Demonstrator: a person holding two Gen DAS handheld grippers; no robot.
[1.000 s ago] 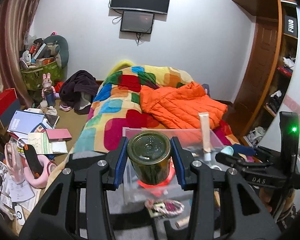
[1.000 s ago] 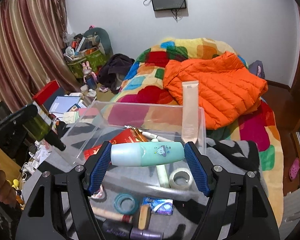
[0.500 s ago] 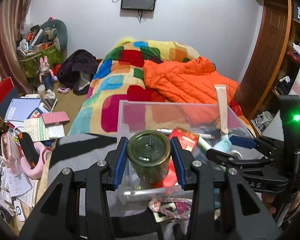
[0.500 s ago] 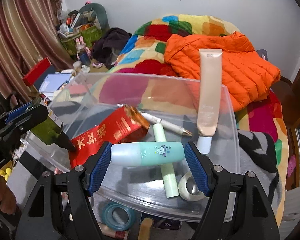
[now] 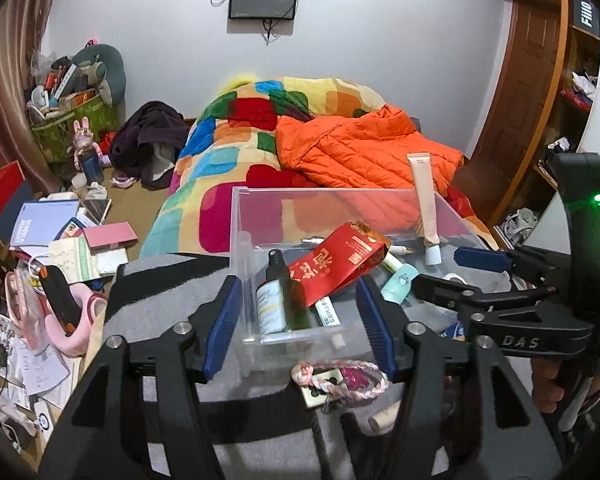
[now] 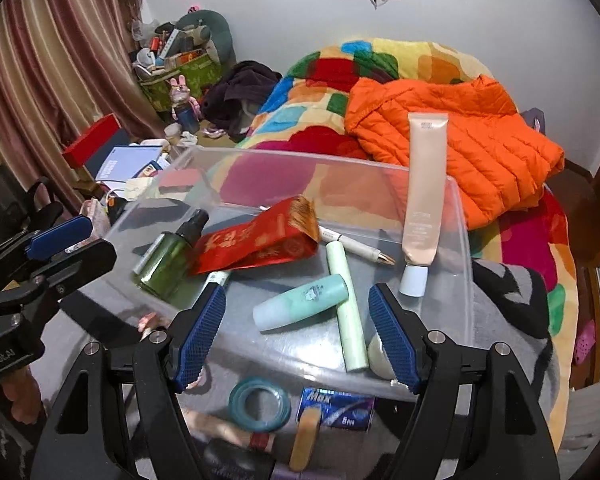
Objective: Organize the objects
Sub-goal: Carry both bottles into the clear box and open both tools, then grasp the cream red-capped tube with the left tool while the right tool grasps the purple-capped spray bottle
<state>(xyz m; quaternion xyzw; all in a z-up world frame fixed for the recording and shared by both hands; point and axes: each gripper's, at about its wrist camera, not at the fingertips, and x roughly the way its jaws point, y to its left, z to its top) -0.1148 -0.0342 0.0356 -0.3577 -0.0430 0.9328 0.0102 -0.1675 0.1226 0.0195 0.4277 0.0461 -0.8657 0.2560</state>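
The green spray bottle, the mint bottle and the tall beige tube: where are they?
green spray bottle [image 6: 162, 262], right wrist view, glass body
mint bottle [image 6: 300, 307], right wrist view, middle of body
beige tube [image 6: 424, 188], right wrist view, mid-length

red packet [image 6: 256, 246] hides part of the green bottle [image 6: 166, 258]; brush [image 6: 236, 436] below is blurred, cut off.

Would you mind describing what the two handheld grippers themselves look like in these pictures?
Both are matte black frames with silver bolt heads at the joints. The left gripper and right gripper each carry two fingers faced with ribbed dark-blue pads. In the left wrist view, the right gripper's body shows white "DAS" lettering and a lit green light on its upright black handle. No cables are visible.
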